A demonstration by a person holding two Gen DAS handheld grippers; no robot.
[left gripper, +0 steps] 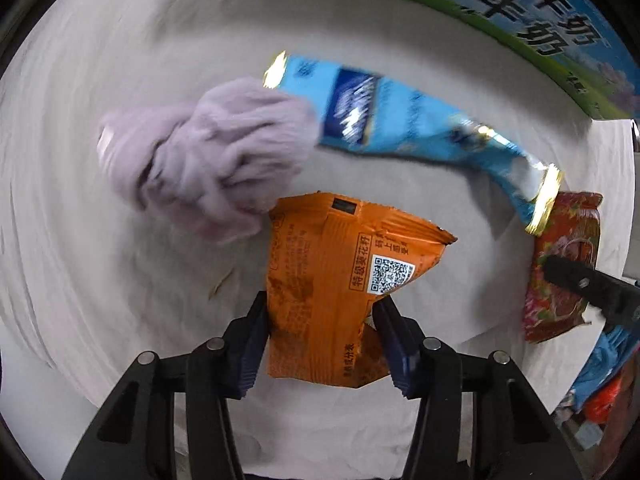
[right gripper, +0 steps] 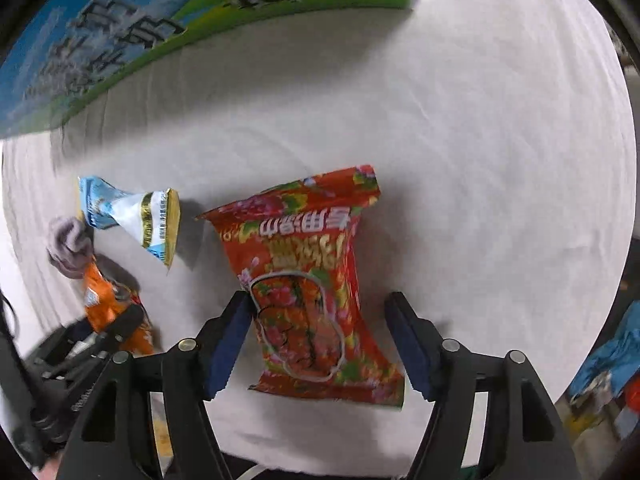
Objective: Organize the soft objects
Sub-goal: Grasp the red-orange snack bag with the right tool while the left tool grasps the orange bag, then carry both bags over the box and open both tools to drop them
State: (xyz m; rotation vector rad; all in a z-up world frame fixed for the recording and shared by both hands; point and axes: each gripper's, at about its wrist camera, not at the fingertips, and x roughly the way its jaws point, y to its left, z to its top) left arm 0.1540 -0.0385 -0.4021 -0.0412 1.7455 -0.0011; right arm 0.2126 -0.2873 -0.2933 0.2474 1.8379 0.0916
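Left wrist view: left gripper [left gripper: 320, 312] clamps the orange packet [left gripper: 340, 280] at lower centre on the white cloth [left gripper: 100, 260]; lilac fabric bundle [left gripper: 208, 152] at centre left, blue packet [left gripper: 400, 120] upper right, milk carton [left gripper: 520, 20] along the top edge. Right wrist view: right gripper [right gripper: 318, 336] stands wide around the red packet [right gripper: 312, 280], left pad touching it, right pad apart; blue packet [right gripper: 132, 216], lilac bundle [right gripper: 70, 248] and orange packet [right gripper: 104, 304] at left.

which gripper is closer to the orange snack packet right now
Left. The left gripper has its jaws pressed on either side of the orange snack packet; the right gripper is off to its right, straddling the red packet.
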